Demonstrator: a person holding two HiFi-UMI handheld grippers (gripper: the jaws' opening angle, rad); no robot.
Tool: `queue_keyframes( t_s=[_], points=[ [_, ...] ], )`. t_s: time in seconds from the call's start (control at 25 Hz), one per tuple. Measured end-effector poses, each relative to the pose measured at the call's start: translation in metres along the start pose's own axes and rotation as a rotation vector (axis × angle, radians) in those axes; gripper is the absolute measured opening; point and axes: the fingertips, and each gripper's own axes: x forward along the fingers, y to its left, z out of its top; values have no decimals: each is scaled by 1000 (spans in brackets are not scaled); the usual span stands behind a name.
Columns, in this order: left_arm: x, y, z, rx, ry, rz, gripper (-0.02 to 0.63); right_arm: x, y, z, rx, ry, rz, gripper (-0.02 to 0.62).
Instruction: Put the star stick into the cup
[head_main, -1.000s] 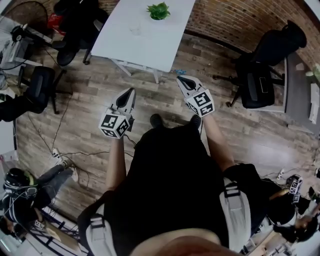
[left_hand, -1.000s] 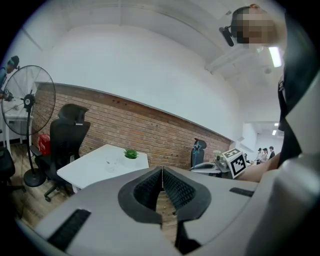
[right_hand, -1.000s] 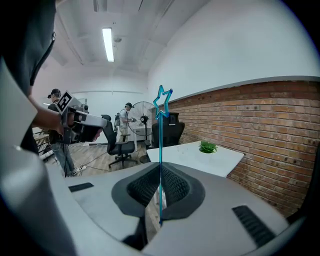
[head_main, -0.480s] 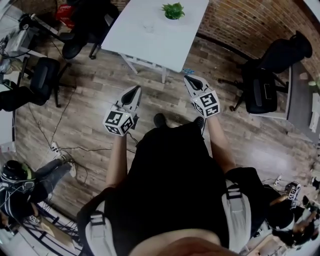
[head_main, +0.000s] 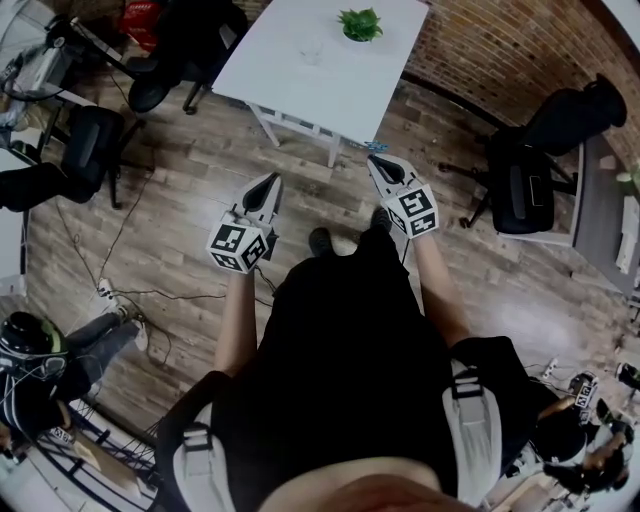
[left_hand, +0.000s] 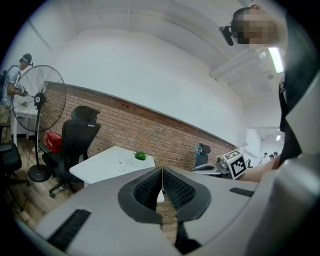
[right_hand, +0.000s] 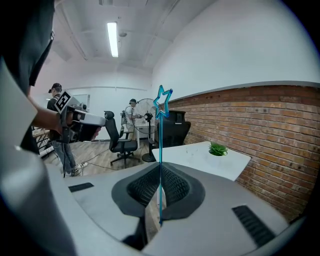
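A thin blue star stick (right_hand: 160, 150) stands upright between the jaws of my right gripper (right_hand: 160, 172), which is shut on it; its star head (right_hand: 163, 101) rises above the jaws. In the head view the star (head_main: 375, 147) shows just past the right gripper (head_main: 376, 162), over the wooden floor short of the white table (head_main: 350, 85). A clear cup (head_main: 312, 48) stands on that table, faint and small. My left gripper (head_main: 271, 182) hangs level with the right one, and its jaws (left_hand: 162, 172) are shut with nothing between them.
A small green plant (head_main: 360, 22) sits on the table behind the cup. Black office chairs (head_main: 545, 150) stand right and left (head_main: 85, 150) of the table. Cables (head_main: 120, 290) trail on the floor at left. A brick wall (right_hand: 260, 135) runs behind the table.
The person has walked toward the table: it has drawn closer to both grippers in the head view. Both grippers stay shut, the stick still in the right one.
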Motion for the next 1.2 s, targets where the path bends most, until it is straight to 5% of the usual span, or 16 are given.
queue_keyframes(
  t_s=[0.4,1.2],
  points=[
    [-17,24,2,-50,-23,79,25,27,9,18,-24,-7,59,2],
    [40,45,15,-40,4,125,25,76,-48,22,-18,-2,104,2]
  ],
)
